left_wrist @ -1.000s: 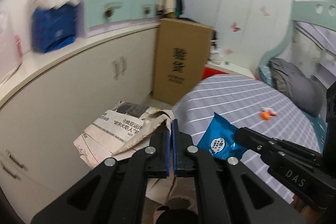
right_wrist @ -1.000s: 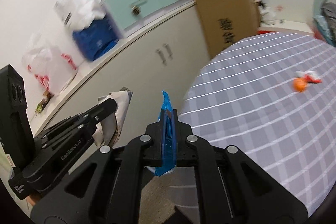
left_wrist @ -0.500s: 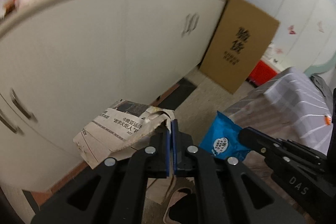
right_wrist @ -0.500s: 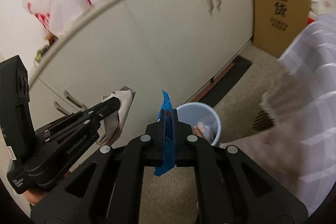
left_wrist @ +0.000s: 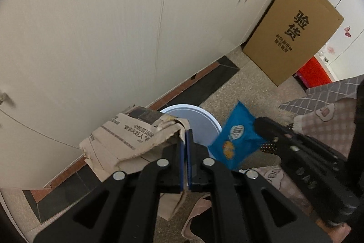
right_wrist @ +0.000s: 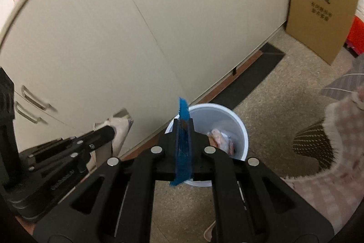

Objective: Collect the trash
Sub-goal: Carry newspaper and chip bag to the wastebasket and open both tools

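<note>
Over the white bin [right_wrist: 238, 129], I have both pieces of trash in hand and neither yet dropped. My left gripper [left_wrist: 185, 140] is clenched on a torn sheet of newspaper [left_wrist: 127, 138], which drapes off to the left of the fingers and hangs past the bin's near rim. My right gripper [right_wrist: 183, 129] pinches a blue snack wrapper [right_wrist: 183, 147] edge-on between its fingers, the wrapper poking out above and below them, directly in line with the bin's mouth. The bin stands on the speckled floor [right_wrist: 273, 111], just beside the cream cabinet [right_wrist: 113, 26], and already holds some crumpled scraps [right_wrist: 219, 138] (what they are I cannot make out). By my judgement, collection is done for these two items; releasing them into the bin is what remains.
</note>
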A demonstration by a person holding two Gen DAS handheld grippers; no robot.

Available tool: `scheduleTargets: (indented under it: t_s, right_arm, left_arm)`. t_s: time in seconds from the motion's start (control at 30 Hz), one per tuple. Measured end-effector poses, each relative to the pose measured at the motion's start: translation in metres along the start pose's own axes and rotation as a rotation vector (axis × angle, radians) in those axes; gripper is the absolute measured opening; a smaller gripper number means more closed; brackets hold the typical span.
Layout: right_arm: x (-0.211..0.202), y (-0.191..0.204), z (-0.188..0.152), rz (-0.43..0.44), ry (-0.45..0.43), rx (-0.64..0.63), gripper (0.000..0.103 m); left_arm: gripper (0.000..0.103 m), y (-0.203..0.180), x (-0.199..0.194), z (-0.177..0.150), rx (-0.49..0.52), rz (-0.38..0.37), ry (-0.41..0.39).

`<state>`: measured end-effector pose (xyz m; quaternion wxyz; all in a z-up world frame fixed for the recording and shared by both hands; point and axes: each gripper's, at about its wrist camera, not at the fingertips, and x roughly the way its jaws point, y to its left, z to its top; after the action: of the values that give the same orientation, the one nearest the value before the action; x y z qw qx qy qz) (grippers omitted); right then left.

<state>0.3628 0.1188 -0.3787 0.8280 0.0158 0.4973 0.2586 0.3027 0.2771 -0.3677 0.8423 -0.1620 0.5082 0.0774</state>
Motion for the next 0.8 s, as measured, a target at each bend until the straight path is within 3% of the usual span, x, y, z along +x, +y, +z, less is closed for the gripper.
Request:
scheduleTargets:
  t_s: [0.1,0.17,0.57,0.67,0.8]
  right_arm:
    - [0.011,-0.006,-0.003,0.005,0.009,0.014,0.021]
    - [0.014,-0.012,-0.003,0.004,0.001,0.033,0.05]
    - [-0.015,-0.019,-0.004,-0.086,-0.065,0.056,0.059]
    - [-0.026,-0.021,-0.005,-0.147,-0.111,0.049,0.059]
    - [-0.044,-0.028,-0.002,-0.152,-0.176,0.073,0.059]
  left_arm:
    - [0.002,-0.002,0.011,0.003,-0.003,-0.005,0.015]
    - [0.002,-0.004,0.017,0.004,-0.003,-0.008,0.021]
    - [0.003,-0.028,0.032,0.004,0.015,-0.058,0.054]
    - [0.003,-0.036,0.033,0.009,0.023,-0.071,0.055]
    - [0.005,-0.046,0.032,0.017,0.031,-0.089,0.058]
